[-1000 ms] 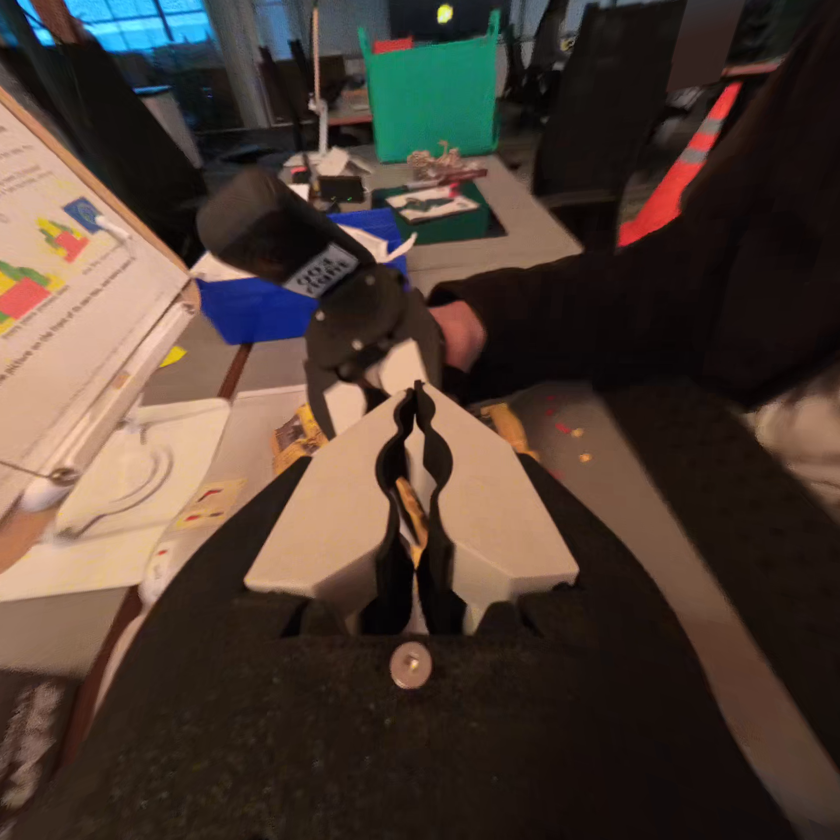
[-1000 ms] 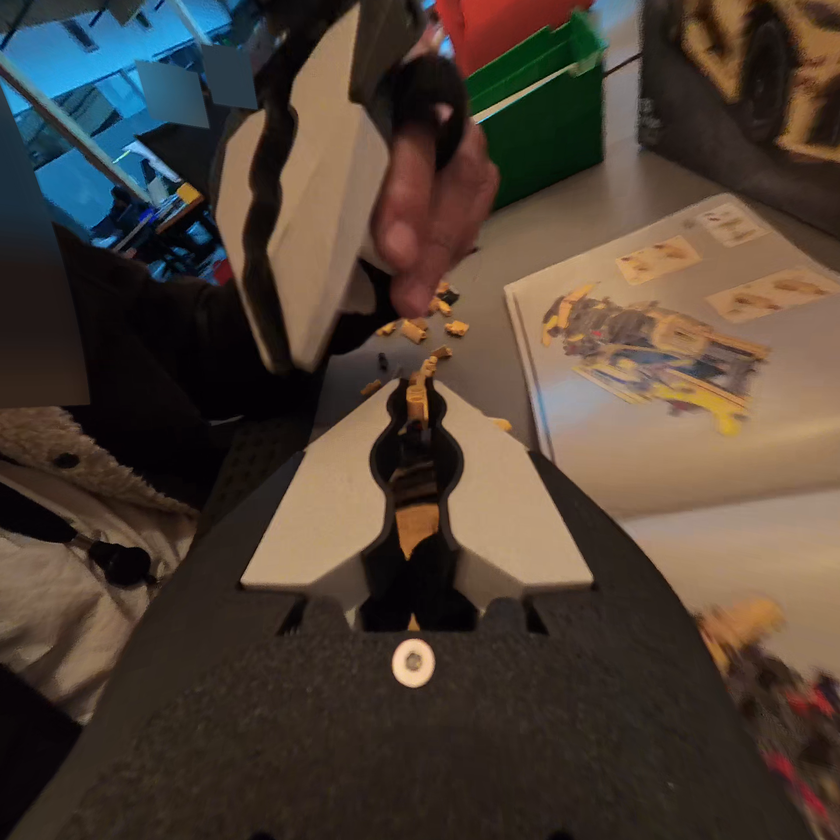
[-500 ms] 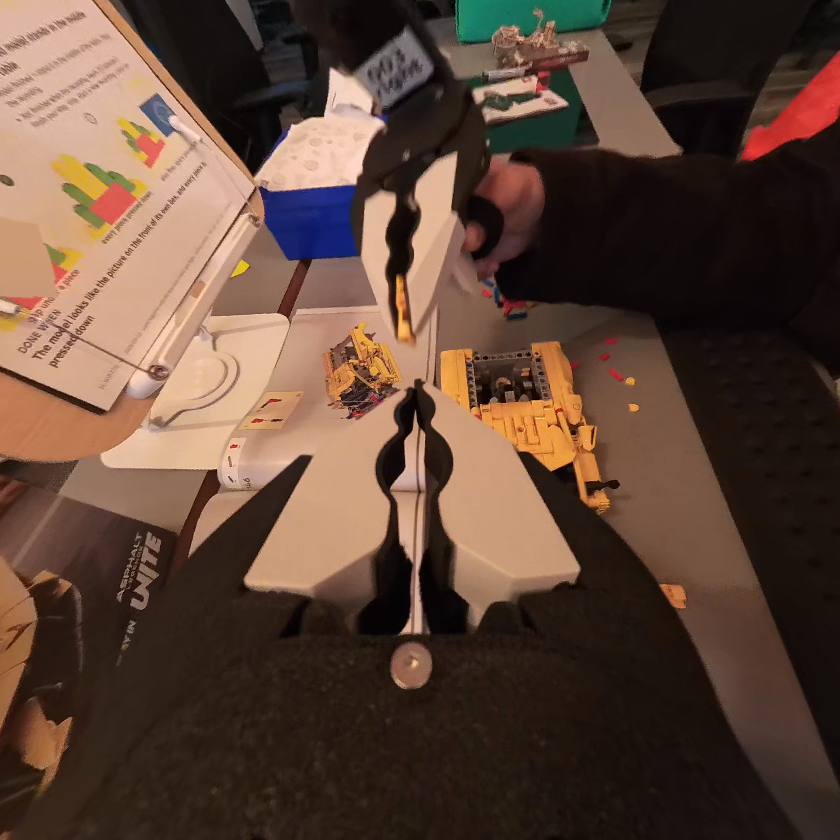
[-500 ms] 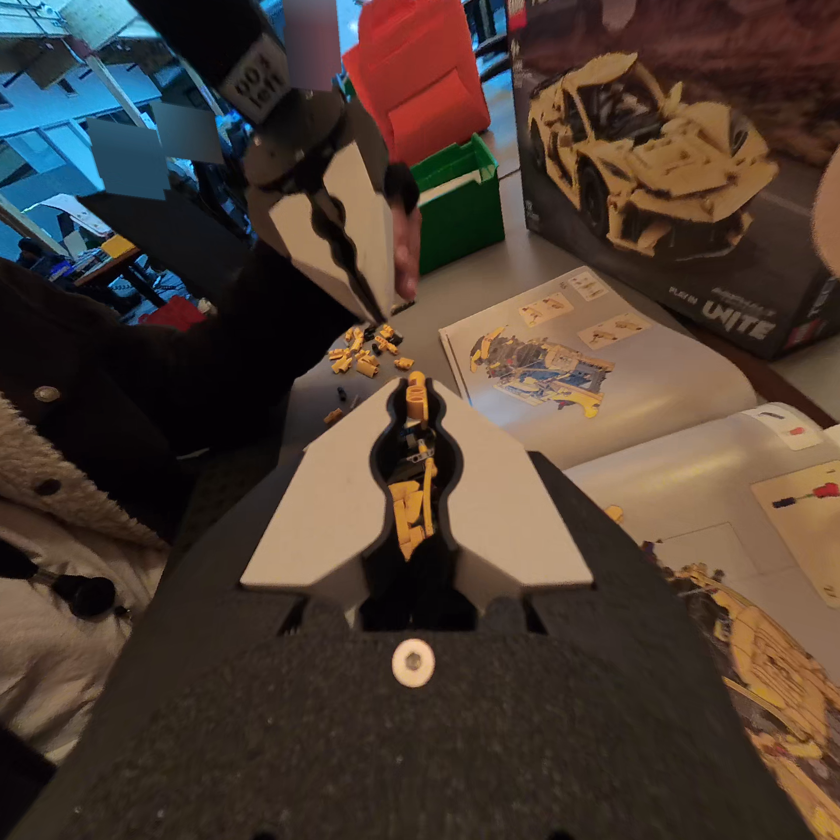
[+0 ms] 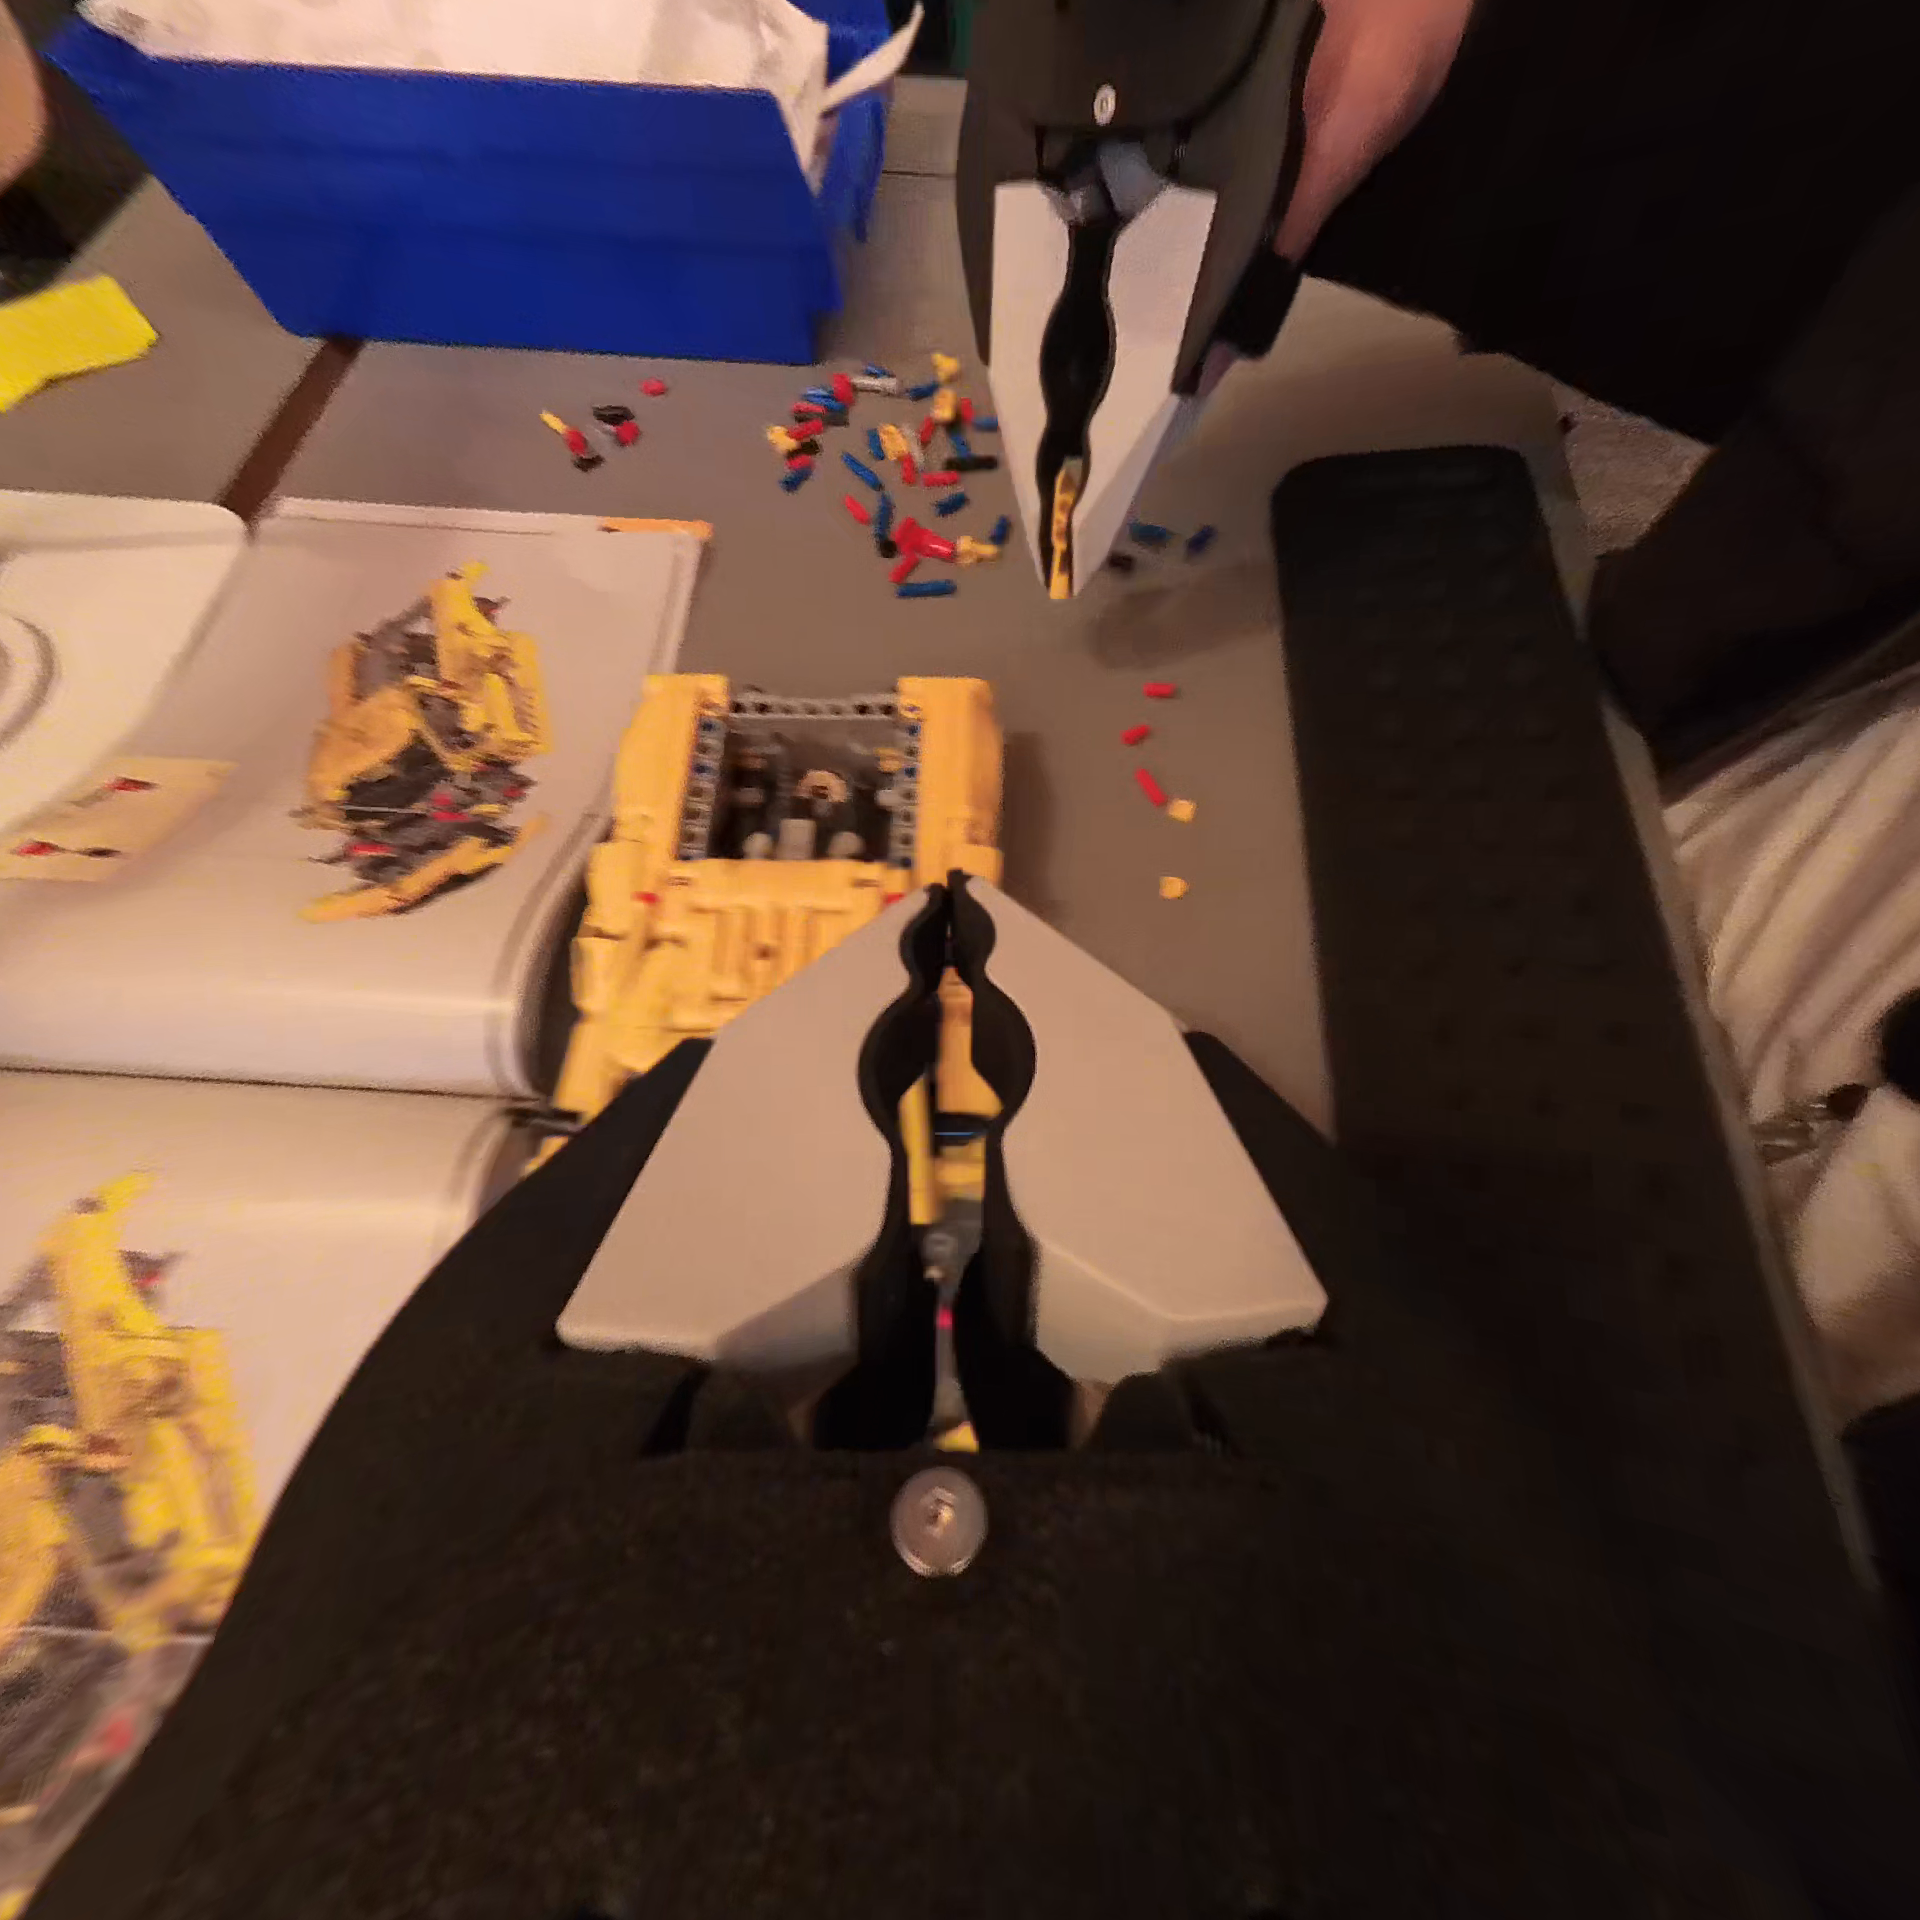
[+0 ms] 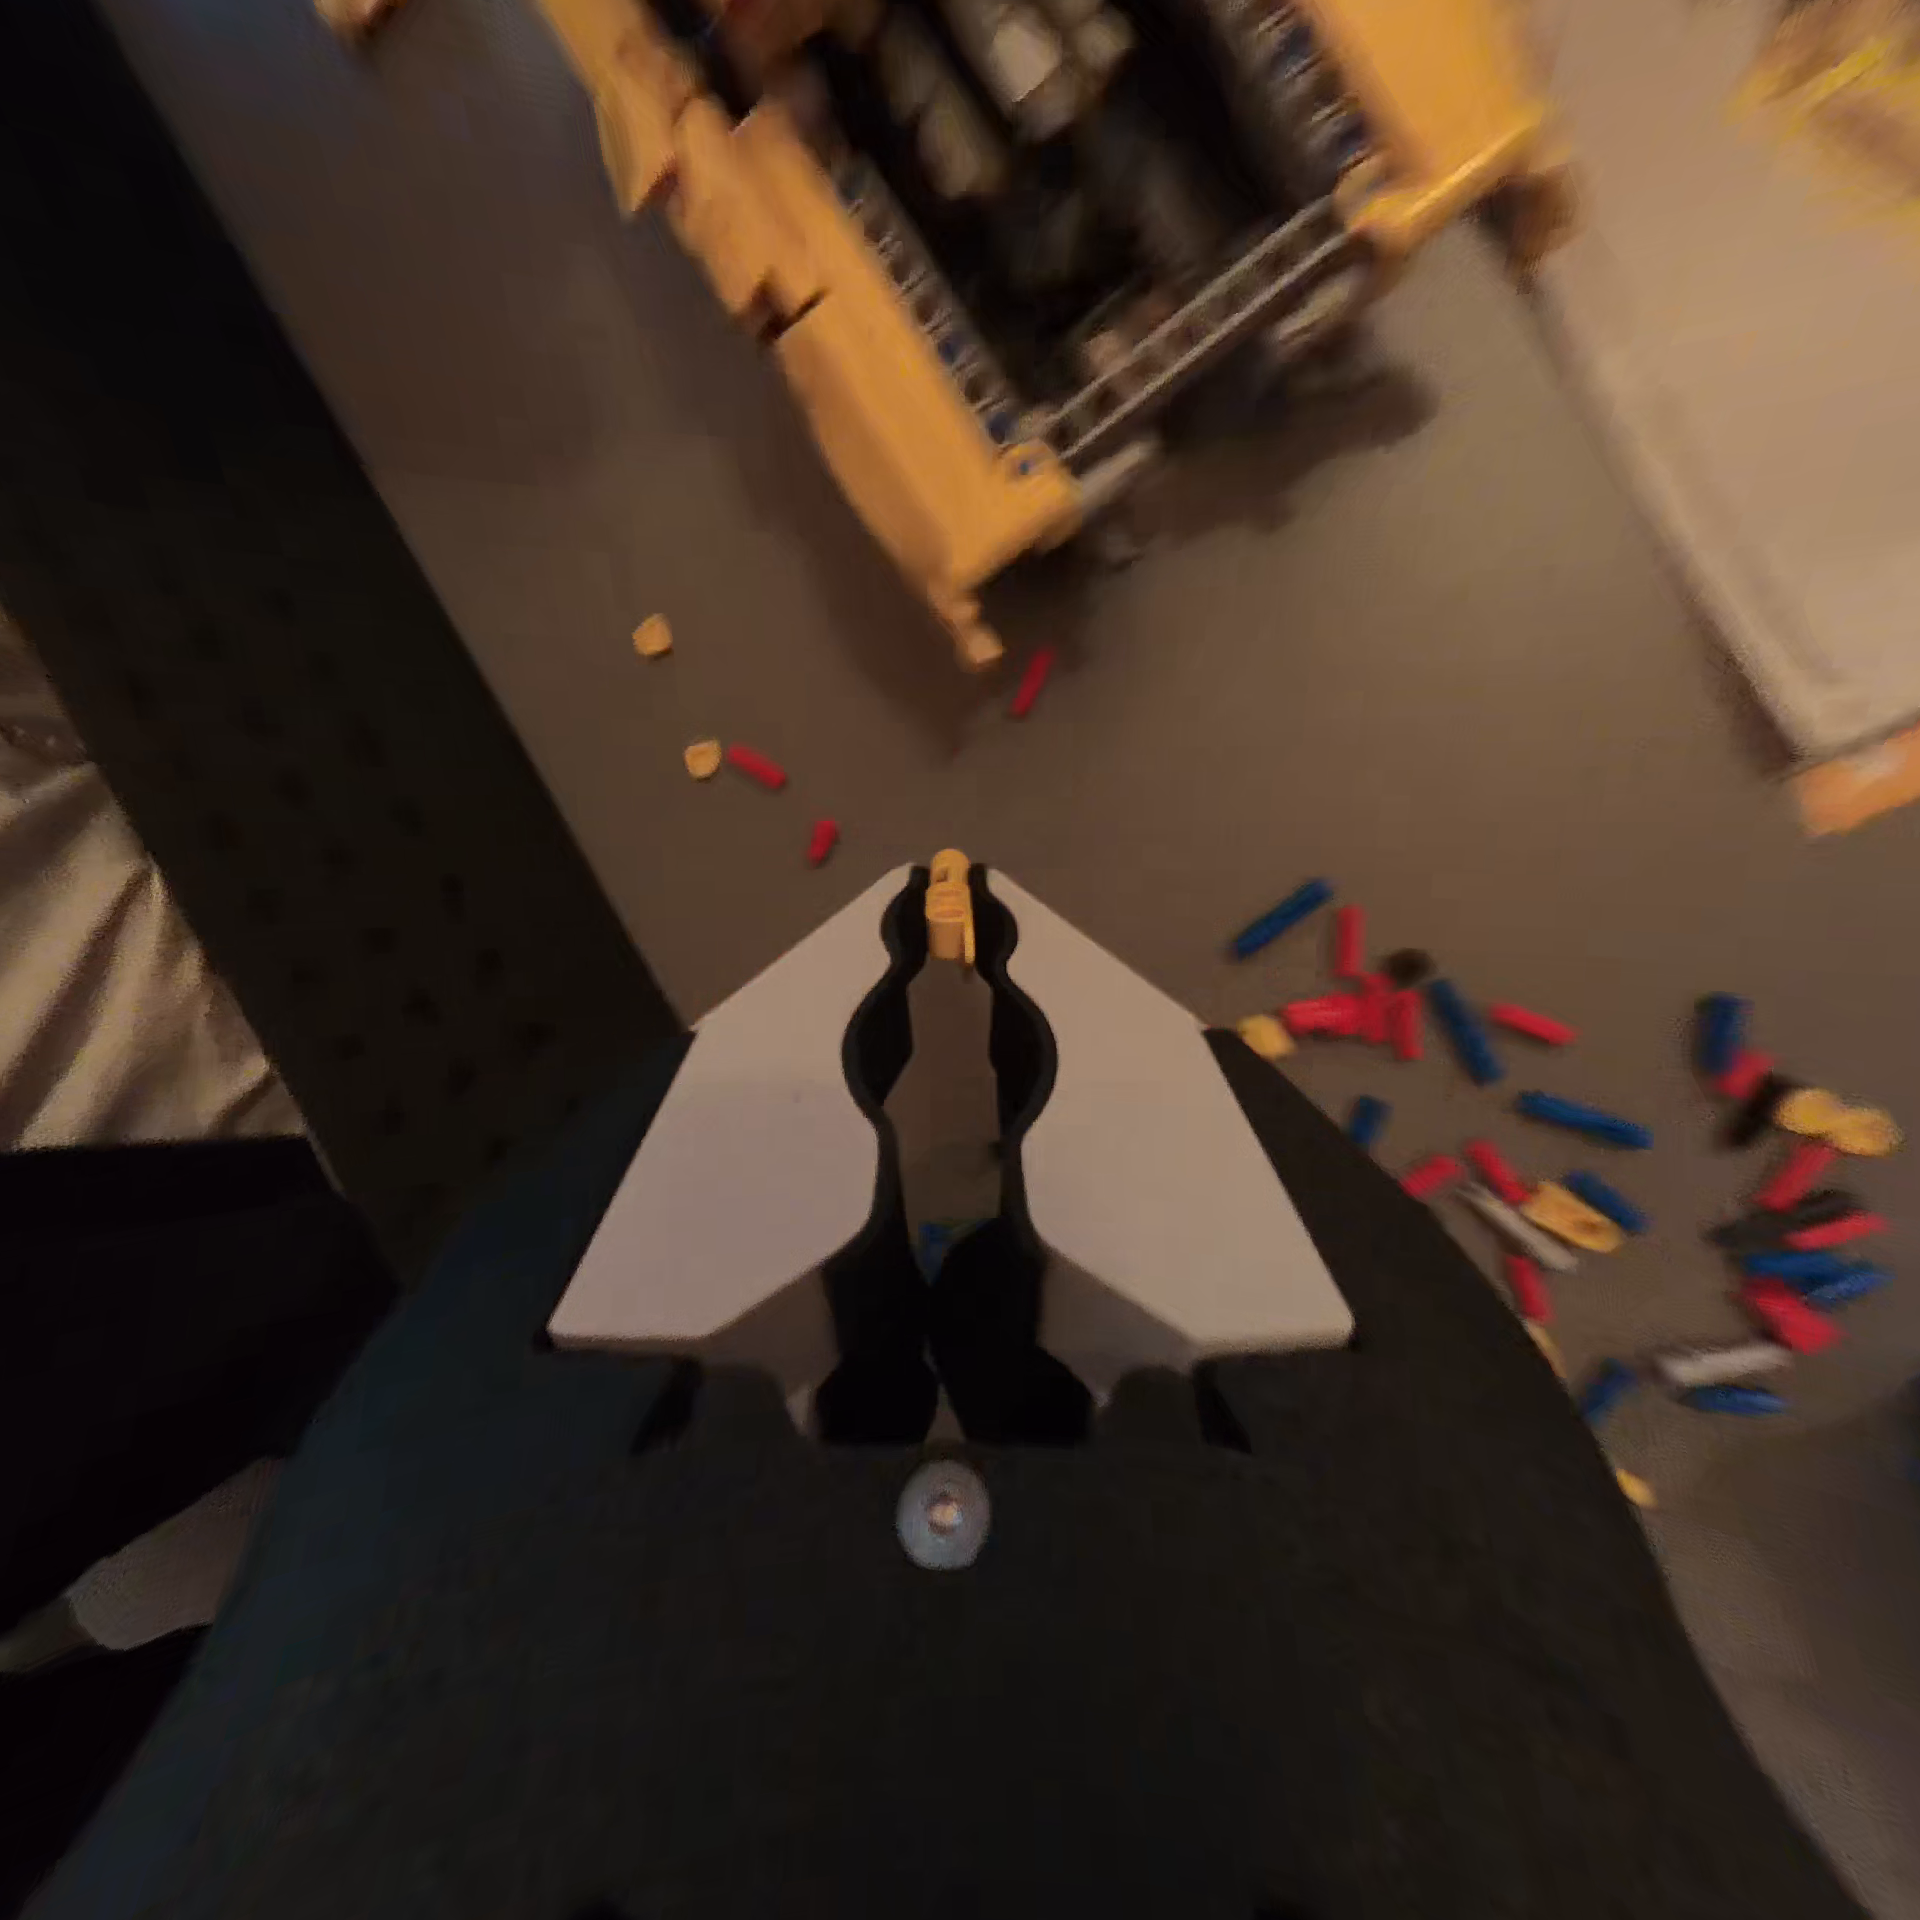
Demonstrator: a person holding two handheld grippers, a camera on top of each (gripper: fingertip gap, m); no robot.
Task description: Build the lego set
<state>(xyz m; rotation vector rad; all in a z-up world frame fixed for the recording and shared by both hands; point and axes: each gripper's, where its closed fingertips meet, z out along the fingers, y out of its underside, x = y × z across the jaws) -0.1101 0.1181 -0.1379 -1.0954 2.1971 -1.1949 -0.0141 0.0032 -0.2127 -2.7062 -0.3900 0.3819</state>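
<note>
The right gripper is pinching a small yellow piece between its fingertips, and the tip of the piece is sticking out a little past them. In the left wrist view the same gripper is pointing down toward the grey table at about 1 o'clock, with the yellow piece showing in the slit of its jaws, and a hand is holding it from above.

The left gripper is keeping its fingers closed with their tips touching; I see nothing held at the tips, only the model showing through the gaps behind them. It is hanging over the near part of the yellow model, a half-built body with an open grey frame in the middle – this one is lying on the table, just beside the open instruction booklet at 9 o'clock.

In the right wrist view the yellow model is lying at 12 o'clock, blurred. Loose red, blue and black pins are lying scattered at 3 o'clock, and a few red and yellow bits are lying at 11 o'clock.

In the left wrist view the loose pins are lying at 12 o'clock, near the right gripper, and a blue bin with white paper inside is standing farther – at 11 o'clock
</note>
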